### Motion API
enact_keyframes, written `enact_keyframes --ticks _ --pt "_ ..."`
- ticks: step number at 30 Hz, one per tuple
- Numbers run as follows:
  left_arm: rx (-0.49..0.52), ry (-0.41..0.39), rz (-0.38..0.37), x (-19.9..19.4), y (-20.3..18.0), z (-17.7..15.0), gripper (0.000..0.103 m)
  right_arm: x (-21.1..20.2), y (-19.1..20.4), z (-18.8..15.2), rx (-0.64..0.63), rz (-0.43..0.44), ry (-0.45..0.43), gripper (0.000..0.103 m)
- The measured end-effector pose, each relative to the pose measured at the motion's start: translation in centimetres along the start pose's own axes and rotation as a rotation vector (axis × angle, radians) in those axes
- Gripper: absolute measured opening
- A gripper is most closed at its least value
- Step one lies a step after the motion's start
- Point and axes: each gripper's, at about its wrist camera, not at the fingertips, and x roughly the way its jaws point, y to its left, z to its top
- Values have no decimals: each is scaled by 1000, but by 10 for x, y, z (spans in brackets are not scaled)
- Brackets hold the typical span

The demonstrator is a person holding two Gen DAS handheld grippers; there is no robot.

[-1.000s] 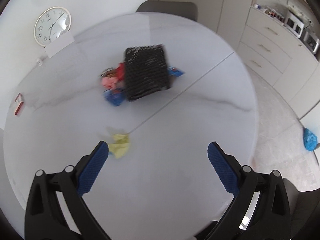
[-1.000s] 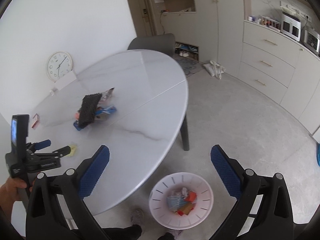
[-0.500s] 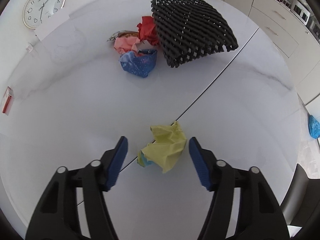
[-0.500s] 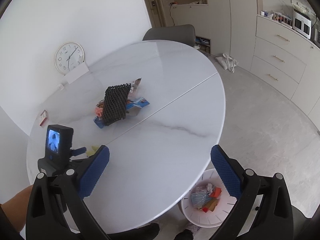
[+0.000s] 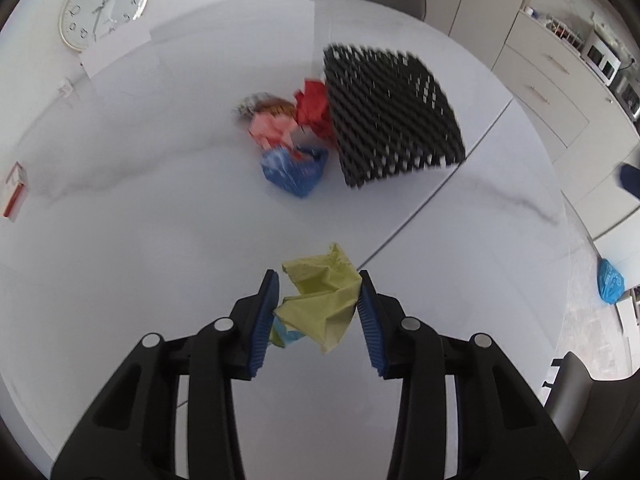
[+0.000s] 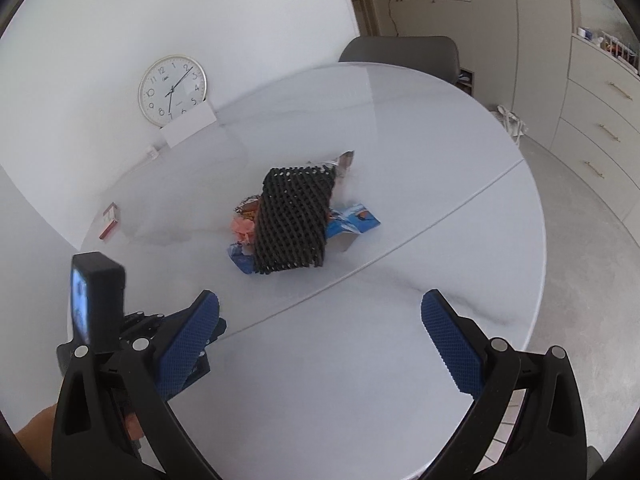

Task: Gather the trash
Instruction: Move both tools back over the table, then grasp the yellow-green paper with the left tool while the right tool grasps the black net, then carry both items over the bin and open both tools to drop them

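Note:
A crumpled yellow wrapper point(image 5: 320, 300) lies on the white marble table point(image 5: 160, 240), near its seam. My left gripper point(image 5: 316, 304) points down over it. Its jaws are closing, and both blue pads point(image 5: 266, 312) touch the wrapper's sides. Farther back is a trash pile: a black foam mesh point(image 5: 392, 116), a red wad point(image 5: 314, 106), a pink wad point(image 5: 272, 128) and a blue wrapper point(image 5: 296, 170). My right gripper point(image 6: 320, 332) hovers open over the table's near half, with nothing between its fingers. The black foam mesh point(image 6: 294, 220) lies ahead of it. The left tool's body point(image 6: 96, 300) shows at lower left.
A wall clock point(image 5: 102, 6) and a white card point(image 5: 116, 52) stand at the table's far left. A small red and white box point(image 5: 16, 192) lies near the left edge. A grey chair point(image 6: 400, 50) stands behind the table, cabinets point(image 6: 600, 100) to the right, and a blue bag point(image 5: 610, 286) on the floor.
My left gripper came down around the yellow wrapper and its jaws narrowed onto it. My right gripper swung from above the floor bin to over the table; the bin left view.

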Motion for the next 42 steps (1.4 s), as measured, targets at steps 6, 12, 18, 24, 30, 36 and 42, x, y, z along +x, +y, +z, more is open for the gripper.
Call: enact_keyframes --ticks 6,12,18,24,30,36,42 --pt "-29 -70 1 -28 18 17 39 75 1 46 1 55 77 86" --pt "-37 -77 11 -26 33 34 39 144 -18 76 82 58 169 76" --pt "-50 -79 11 -23 38 40 39 161 -25 75 167 127 196 27" --pt "-59 -78 -4 -32 33 30 39 131 -23 73 188 187 142 13" --pt "-58 -80 -17 -49 19 18 39 64 -24 61 174 225 39 13" --pt "-5 -80 -33 -68 -8 4 39 -27 -46 20 157 178 -37 13" --pt "62 -72 -106 -77 -49 -7 39 -96 -93 -37 193 34 -51 13"
